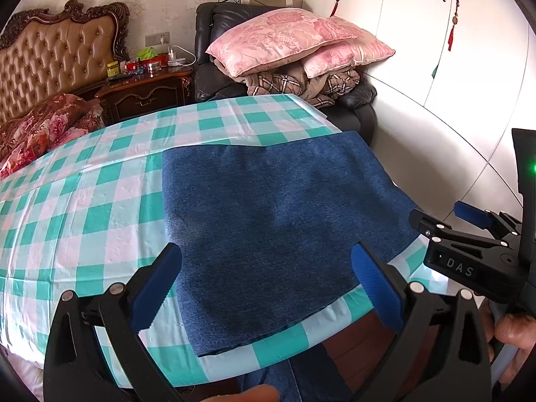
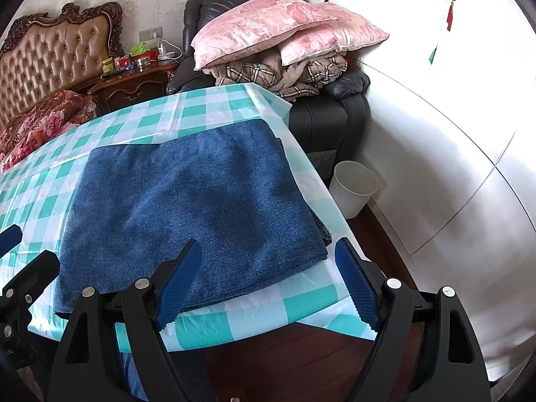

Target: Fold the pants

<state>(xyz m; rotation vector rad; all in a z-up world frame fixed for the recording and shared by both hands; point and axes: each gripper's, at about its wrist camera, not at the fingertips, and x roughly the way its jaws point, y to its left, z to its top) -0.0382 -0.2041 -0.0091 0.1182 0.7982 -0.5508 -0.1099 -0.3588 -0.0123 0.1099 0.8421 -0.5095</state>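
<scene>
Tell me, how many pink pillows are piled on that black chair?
2. The upper pillow lies across the top; the lower pillow sits under its right side, both on plaid bedding. Others may be hidden beneath.

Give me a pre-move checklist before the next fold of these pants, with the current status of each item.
1. Left hand-held gripper open and holding nothing: ok.
2. Right hand-held gripper open and holding nothing: ok.
3. Pants lying flat in a folded rectangle on the checkered tablecloth: ok.
4. Near edge of the pants within the table edge: ok, though close to it.
5. Layers lined up on the right side: not ok, a lower layer peeks out.
6. Whether another fold is needed: cannot tell.
</scene>
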